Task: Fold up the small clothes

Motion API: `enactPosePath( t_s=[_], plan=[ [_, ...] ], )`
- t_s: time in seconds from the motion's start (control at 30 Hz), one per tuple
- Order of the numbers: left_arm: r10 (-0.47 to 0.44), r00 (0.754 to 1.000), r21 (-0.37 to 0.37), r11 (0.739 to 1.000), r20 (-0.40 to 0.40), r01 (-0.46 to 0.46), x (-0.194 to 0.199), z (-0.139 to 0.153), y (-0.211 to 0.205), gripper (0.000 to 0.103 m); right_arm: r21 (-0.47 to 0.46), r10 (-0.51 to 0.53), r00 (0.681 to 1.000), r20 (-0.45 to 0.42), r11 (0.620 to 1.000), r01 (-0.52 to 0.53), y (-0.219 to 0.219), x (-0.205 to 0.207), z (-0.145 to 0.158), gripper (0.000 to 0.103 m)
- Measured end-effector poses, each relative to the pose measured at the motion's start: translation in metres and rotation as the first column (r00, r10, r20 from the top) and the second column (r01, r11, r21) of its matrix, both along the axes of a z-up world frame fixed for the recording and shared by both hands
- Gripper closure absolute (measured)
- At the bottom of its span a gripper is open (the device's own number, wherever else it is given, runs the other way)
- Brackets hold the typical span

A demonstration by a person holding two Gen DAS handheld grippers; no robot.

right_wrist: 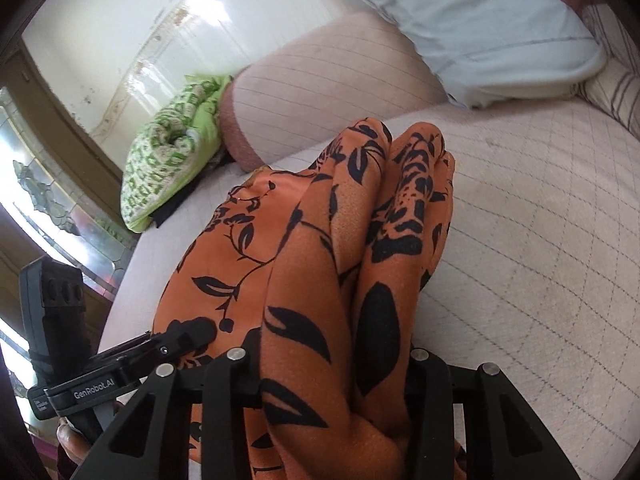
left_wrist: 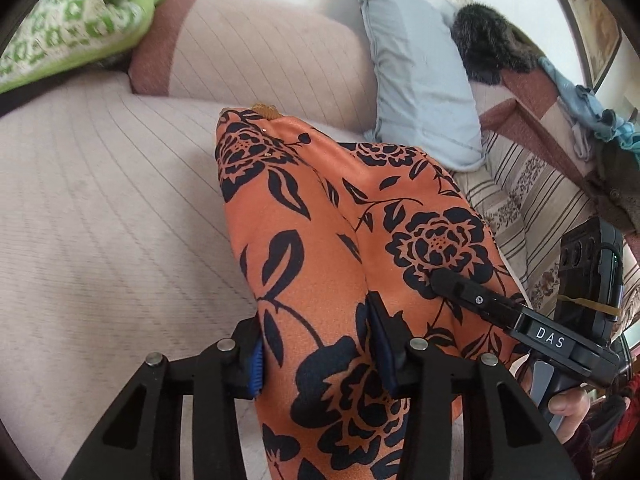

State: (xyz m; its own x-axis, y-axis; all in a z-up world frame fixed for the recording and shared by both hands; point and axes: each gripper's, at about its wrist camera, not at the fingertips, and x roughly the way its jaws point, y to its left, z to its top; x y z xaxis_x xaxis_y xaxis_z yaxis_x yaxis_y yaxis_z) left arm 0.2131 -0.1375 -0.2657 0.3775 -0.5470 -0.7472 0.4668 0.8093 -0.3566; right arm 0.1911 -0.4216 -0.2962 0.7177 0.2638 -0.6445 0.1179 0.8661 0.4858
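Note:
An orange garment with a black flower print (left_wrist: 320,248) hangs in folds over the pale quilted bed (left_wrist: 100,220). My left gripper (left_wrist: 320,364) is shut on a bunch of this garment, which fills the space between the blue-padded fingers (left_wrist: 256,368). My right gripper (right_wrist: 332,384) is shut on the same orange garment (right_wrist: 320,264); the cloth covers its fingertips. The right gripper also shows in the left wrist view (left_wrist: 480,300), pressed onto the cloth's right side. The left gripper shows at the lower left of the right wrist view (right_wrist: 160,352).
A pink bolster (left_wrist: 260,52) and a pale blue pillow (left_wrist: 420,72) lie at the head of the bed. A green patterned blanket (left_wrist: 72,20) sits at the far left. A striped cushion (left_wrist: 532,200), a dark furry thing (left_wrist: 488,44) and blue cloth (left_wrist: 592,108) lie to the right.

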Motion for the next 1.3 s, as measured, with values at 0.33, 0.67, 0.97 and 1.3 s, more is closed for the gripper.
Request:
enactPosePath(
  t_s=[0.33,0.67,0.97,1.3],
  plan=[
    [0.068,0.994,0.023,0.997,0.087,-0.070,0.000,0.022,0.014,0.058,0.030,0.040,0.998,0.050,0.999,-0.041,0.049,-0.007,0.014,0.061],
    [0.045,0.998,0.040,0.998,0.054,-0.047,-0.004,0.000,0.007,0.058,0.053,0.068,0.998,-0.018,0.996,-0.067,0.075,-0.024,-0.011,0.061],
    [0.100,0.988,0.138,0.987,-0.119,-0.084,0.000,-0.052,0.011,0.046,0.094,0.069,0.976,-0.207,0.994,-0.051,0.071,-0.024,-0.065,0.049],
    [0.181,0.981,0.230,0.954,0.068,-0.192,-0.014,-0.013,0.007,0.035,0.007,-0.063,0.996,-0.064,0.998,0.063,0.036,-0.044,-0.008,0.041]
  ],
)
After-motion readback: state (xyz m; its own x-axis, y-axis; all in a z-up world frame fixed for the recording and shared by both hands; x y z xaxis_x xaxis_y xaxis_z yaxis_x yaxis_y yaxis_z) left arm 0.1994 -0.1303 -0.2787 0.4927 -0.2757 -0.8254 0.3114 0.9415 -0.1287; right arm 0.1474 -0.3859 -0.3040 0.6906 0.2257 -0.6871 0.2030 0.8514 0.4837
